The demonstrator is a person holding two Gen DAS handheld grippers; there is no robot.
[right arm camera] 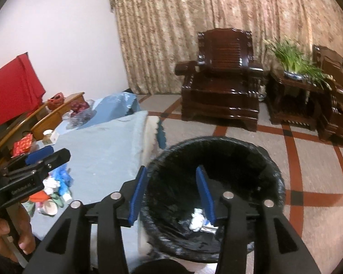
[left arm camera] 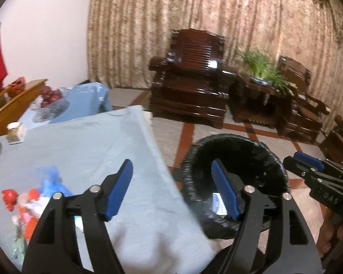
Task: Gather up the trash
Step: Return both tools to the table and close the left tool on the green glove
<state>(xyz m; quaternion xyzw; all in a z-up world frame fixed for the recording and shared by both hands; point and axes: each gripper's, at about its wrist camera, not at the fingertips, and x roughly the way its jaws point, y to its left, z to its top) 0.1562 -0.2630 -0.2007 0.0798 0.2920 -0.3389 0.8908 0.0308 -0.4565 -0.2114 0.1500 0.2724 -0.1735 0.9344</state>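
Note:
My left gripper stands open with nothing between its blue pads, astride the table's right edge and the bin's near rim. A black-lined trash bin stands on the floor beside the table. It holds a white and blue packet and crumpled white paper. My right gripper hangs open and empty over the bin. A pile of red, blue and white trash lies on the light blue tablecloth, at lower left. The same pile sits under the left gripper in the right wrist view.
A bowl of red fruit, a small box and a cup stand at the table's far end. Dark wooden armchairs and a side table with a green plant line the curtain. Tiled floor lies between them and the bin.

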